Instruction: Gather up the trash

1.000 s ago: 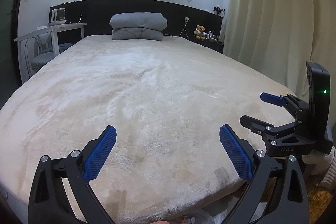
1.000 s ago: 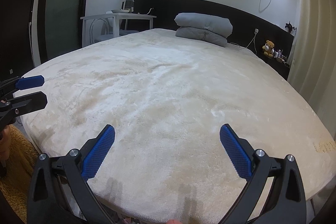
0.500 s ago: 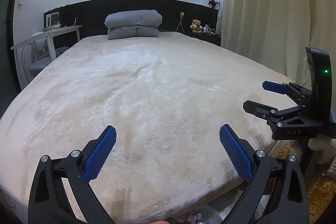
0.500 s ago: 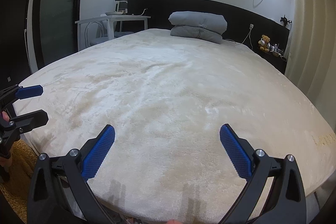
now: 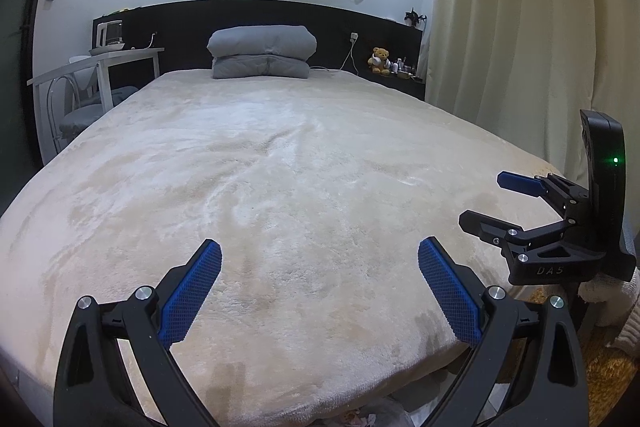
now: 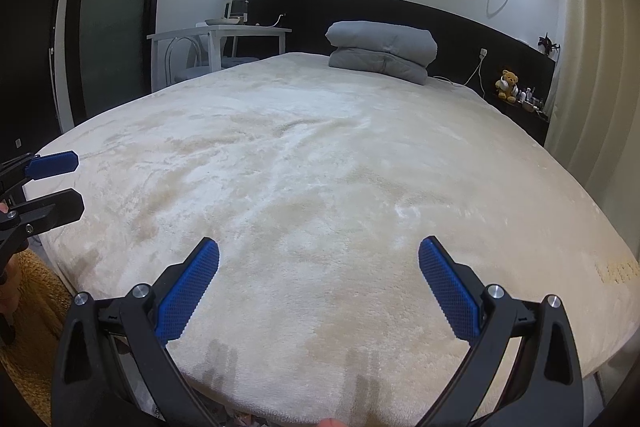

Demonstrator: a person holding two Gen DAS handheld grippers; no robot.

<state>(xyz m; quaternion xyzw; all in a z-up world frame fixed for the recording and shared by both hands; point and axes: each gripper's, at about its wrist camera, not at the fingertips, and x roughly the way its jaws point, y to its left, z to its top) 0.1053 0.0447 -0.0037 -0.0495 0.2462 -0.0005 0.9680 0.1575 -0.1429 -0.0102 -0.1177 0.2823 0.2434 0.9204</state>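
Both grippers hover over the foot of the bed (image 5: 304, 163), fingers spread wide, nothing held. Left gripper (image 5: 318, 291) fills the lower frame of its own view; right gripper (image 6: 318, 289) likewise in its own.

Trash: none visible on the cream blanket. The only candidate is a pale crumpled mass, maybe a plastic bag (image 5: 380, 415), at the very bottom centre of the left view, below the mattress edge. Too cut off to be sure.

Risks as I judge them:
- Reaching blind under the bed edge; the fingers could snag the plush blanket and drag it instead of the trash.
- The two grippers sit near each other at the right of the left view; converging on one spot could knock them together.
- Thin plastic may slip from wide fingers if closed off-centre.

Folded grey duvet (image 5: 262, 53) at upper centre, well clear.
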